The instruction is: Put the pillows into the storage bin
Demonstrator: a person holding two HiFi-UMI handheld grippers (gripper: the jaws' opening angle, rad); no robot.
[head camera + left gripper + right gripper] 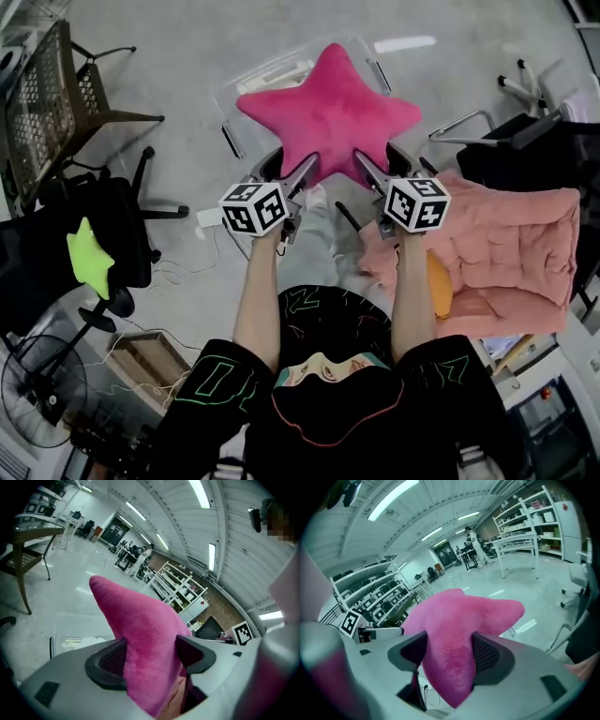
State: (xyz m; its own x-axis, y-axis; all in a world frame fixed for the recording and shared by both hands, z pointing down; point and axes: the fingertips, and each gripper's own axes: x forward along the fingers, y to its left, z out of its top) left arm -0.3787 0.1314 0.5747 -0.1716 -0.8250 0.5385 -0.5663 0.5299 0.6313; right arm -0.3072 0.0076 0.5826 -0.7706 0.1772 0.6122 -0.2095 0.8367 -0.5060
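A pink star pillow point(328, 112) hangs in the air over a clear plastic storage bin point(274, 71) on the floor. My left gripper point(289, 167) is shut on the star's lower left arm, and my right gripper point(380, 161) is shut on its lower right arm. In the left gripper view the pink plush point(140, 634) fills the gap between the dark pads point(110, 663). The right gripper view shows the same: plush point(454, 634) squeezed between its pads point(487, 656). A green star pillow point(87, 255) lies on a black chair at the left.
A large pink quilted cushion point(511, 246) lies on a seat at the right, with an orange thing point(439, 283) beside it. Office chairs point(112, 202) and a mesh chair point(47, 103) stand at the left. A fan point(42, 384) and cables are at the lower left.
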